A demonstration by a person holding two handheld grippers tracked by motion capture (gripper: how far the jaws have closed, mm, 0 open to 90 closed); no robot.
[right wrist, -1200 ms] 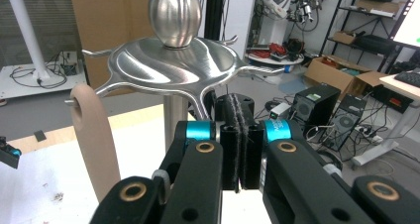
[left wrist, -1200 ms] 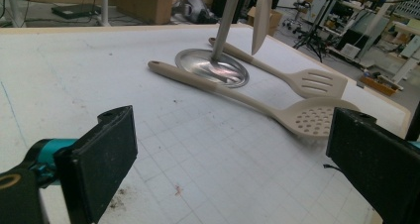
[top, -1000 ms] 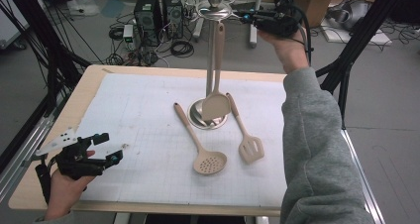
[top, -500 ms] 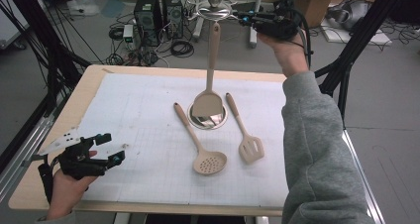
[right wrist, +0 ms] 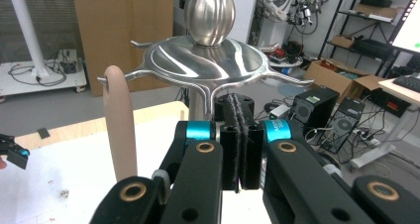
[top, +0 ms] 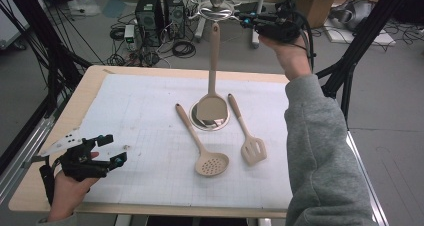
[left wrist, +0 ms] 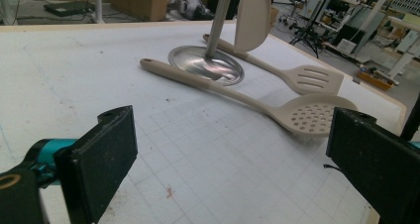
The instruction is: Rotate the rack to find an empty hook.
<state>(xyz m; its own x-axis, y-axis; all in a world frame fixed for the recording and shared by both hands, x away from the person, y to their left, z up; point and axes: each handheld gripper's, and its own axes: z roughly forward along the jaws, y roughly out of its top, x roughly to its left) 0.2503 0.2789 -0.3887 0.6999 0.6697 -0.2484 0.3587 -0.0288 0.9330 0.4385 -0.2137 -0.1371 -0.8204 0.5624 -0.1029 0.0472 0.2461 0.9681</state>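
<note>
Spatula hangs just left of rt hand-held gripper.

A pale wooden tabletop carries a white gridded mat; beyond it, grey floor — strewn with black cables; two computer towers stand there; cardboard boxes and black frame struts behind.

My left gripper hovers open over the white mat. Beyond it the metal base has a slotted spoon in front and a spatula behind.
</note>
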